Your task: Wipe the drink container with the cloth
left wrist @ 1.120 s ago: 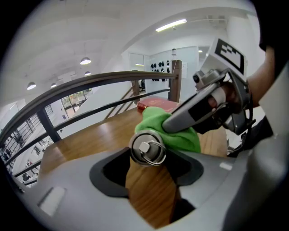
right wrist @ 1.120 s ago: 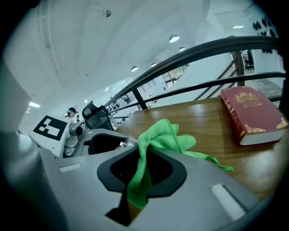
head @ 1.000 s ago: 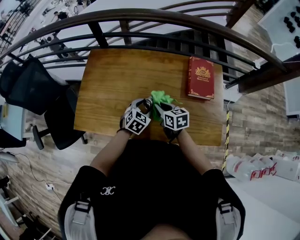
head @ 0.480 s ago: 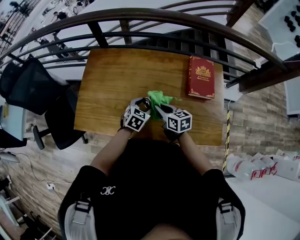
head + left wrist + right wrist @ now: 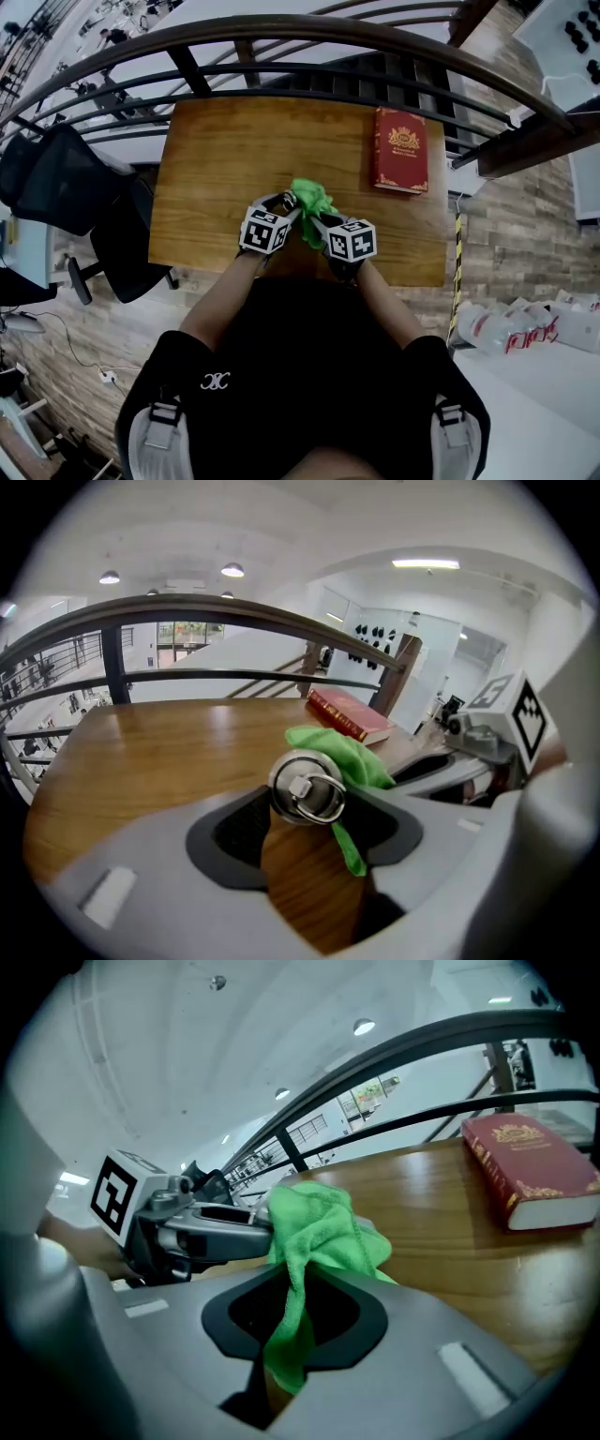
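Note:
My left gripper [image 5: 305,825] is shut on a metal drink container [image 5: 307,787], which I see end-on with its round steel cap and ring. A green cloth [image 5: 343,755] lies against the container's right side and hangs down past it. My right gripper [image 5: 295,1314] is shut on that green cloth [image 5: 315,1228], whose bunched top presses toward the left gripper [image 5: 208,1224]. In the head view both grippers meet over the table's near middle, left gripper [image 5: 282,206] and right gripper [image 5: 317,223], with the cloth [image 5: 312,198] between and above them. The container's body is hidden there.
A red hardcover book [image 5: 400,150] lies at the far right of the wooden table [image 5: 220,155]. A dark curved railing [image 5: 281,33] runs behind the table. A black office chair [image 5: 61,178] stands to the left. The book [image 5: 530,1171] is right of the cloth.
The cloth has shifted left and bunched up over the container's end. Both grippers have edged slightly left and closer together.

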Tool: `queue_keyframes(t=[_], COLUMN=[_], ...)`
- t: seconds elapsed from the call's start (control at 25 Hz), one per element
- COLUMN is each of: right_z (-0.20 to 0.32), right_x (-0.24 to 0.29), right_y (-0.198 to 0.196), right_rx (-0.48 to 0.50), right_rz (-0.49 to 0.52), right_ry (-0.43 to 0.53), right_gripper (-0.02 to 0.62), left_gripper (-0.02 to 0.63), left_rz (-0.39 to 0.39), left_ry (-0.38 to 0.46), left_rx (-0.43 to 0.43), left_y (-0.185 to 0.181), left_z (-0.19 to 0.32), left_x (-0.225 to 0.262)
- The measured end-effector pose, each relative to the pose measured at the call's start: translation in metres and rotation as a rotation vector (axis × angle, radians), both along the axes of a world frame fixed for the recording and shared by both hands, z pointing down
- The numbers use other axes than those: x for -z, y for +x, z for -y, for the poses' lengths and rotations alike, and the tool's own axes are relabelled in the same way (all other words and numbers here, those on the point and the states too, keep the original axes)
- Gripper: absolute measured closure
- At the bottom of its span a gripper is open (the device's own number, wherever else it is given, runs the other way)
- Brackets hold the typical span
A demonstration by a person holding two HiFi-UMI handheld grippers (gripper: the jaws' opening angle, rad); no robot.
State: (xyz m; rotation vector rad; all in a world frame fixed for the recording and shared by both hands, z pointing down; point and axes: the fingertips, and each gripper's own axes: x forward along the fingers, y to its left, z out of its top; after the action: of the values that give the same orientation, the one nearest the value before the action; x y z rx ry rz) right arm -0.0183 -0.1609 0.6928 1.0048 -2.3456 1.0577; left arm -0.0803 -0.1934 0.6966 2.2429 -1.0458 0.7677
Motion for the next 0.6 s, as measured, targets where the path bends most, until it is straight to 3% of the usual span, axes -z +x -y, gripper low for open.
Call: queue_keyframes(t=[0.16, 0.4, 0.6], right_z=[0.016, 0.035, 0.047], right_x=[-0.013, -0.033, -0.014], right_y=[0.026, 0.053, 0.065], right_rx=[-0.071, -0.140, -0.168], right_rz=[-0.030, -0.185, -0.331], right_ry=[-0.025, -0.056, 0.072], right_gripper=[0.549, 0.549, 0.549], left_gripper=[0.318, 0.318, 0.318], left_rz=[0.012, 0.027, 0.044], left_ry=[0.000, 0.008, 0.036], left_rx=[-0.021, -0.034, -0.058], left_y=[-0.002, -0.002, 0.001], left_z=[-0.003, -0.006, -0.005], left_x=[-0.002, -0.005, 0.000])
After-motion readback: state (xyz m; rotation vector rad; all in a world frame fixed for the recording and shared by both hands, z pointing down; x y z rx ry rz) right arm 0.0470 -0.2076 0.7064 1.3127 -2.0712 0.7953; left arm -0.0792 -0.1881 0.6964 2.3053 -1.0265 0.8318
